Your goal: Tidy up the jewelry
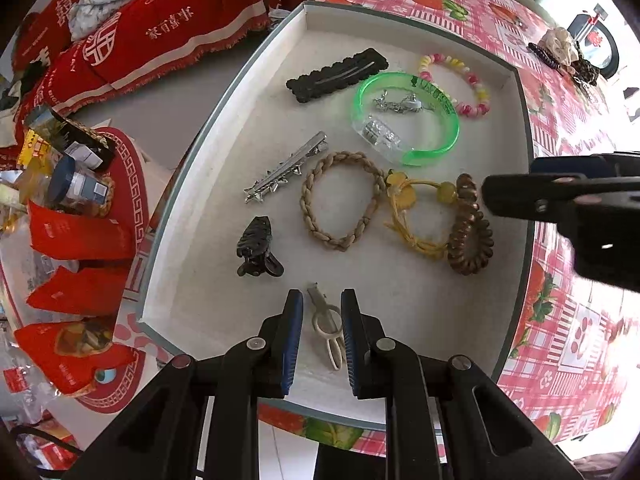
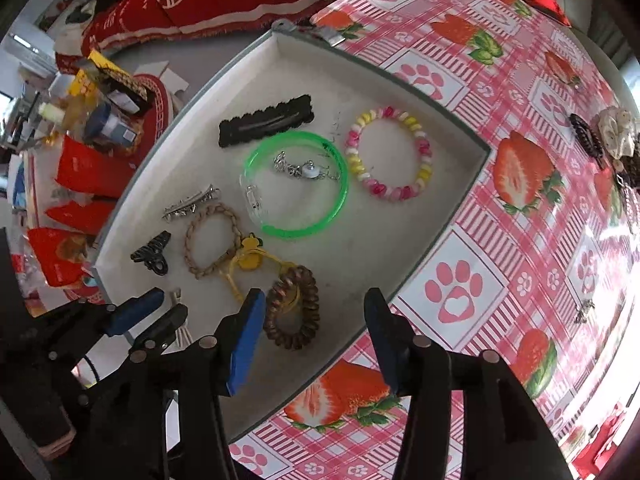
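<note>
Hidden or unclear: the cream hair clip lies between the fingers of the left hand-held gripper; a gap shows on both sides, so the jaws stand apart and are not pressing on it. Its near end runs under the gripper body in the left view. From the right view only a sliver of the clip shows behind the left hand-held gripper. The small silver chain piece inside the green bangle is too small to make out. A heap of hair ties at the far table edge is blurred.

Edges and room: the shallow white tray sits on the table, covered in a pink strawberry-print cloth. The tray's near-right floor is bare. The right hand-held gripper hangs released, fingers wide apart, above the tray's near rim, just beside the brown spiral hair tie.

Appearance of contents: black snap clip and pink-yellow bead bracelet toward the far side. Mid-tray: silver spiked clip, braided tan band, yellow cord tie overlapping the spiral tie. Small black claw clip to the left, apart from the rest.
</note>
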Motion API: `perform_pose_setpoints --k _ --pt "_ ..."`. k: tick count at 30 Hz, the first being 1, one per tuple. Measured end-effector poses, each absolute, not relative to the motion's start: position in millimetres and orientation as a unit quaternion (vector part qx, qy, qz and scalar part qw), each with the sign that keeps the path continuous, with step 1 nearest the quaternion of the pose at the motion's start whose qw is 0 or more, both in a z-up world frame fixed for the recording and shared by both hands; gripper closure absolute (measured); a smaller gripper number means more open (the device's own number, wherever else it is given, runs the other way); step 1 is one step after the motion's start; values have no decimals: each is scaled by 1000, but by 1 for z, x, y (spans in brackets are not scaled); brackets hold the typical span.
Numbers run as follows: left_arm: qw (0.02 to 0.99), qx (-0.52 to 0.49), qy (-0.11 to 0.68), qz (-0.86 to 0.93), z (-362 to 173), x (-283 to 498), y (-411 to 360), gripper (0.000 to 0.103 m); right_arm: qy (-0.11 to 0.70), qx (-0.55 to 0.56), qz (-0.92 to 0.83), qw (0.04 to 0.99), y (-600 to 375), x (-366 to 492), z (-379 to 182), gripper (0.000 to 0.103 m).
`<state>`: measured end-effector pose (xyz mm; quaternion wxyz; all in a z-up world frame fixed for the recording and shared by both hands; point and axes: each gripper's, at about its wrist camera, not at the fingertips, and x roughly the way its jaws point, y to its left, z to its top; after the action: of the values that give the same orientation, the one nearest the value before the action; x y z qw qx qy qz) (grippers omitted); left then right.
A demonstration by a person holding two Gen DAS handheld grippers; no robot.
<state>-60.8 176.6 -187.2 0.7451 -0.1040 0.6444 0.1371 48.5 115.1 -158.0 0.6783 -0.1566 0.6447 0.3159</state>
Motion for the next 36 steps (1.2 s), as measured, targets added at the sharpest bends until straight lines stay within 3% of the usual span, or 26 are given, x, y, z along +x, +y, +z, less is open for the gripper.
perform_pose_setpoints --k 3,4,5,6,7,27,28,29,36 --pt "743 -103 648 134 -190 -61 177 77 647 -146 306 683 105 50 -153 48" --pt "741 -105 650 132 -191 -61 176 69 649 -143 301 684 101 51 -152 48" --pt "741 -105 650 132 -192 -61 177 38 650 -140 297 685 96 51 -151 48" --pt "743 -105 646 138 -191 -61 178 25 652 -138 294 685 92 51 -150 48" --pt "749 -102 639 144 -189 -62 179 18 653 -136 291 685 88 51 -150 48" --pt "743 -94 649 132 -174 -61 174 18 670 -122 275 679 62 41 -136 48" --pt "743 -93 650 132 -173 -61 173 4 670 -122 275 678 60 41 -134 48" --pt "743 -92 649 135 -171 -62 172 0 670 -122 276 678 59 41 -132 48" --pt "745 -90 647 135 -156 -64 169 0 673 -117 273 678 54 37 -126 48"
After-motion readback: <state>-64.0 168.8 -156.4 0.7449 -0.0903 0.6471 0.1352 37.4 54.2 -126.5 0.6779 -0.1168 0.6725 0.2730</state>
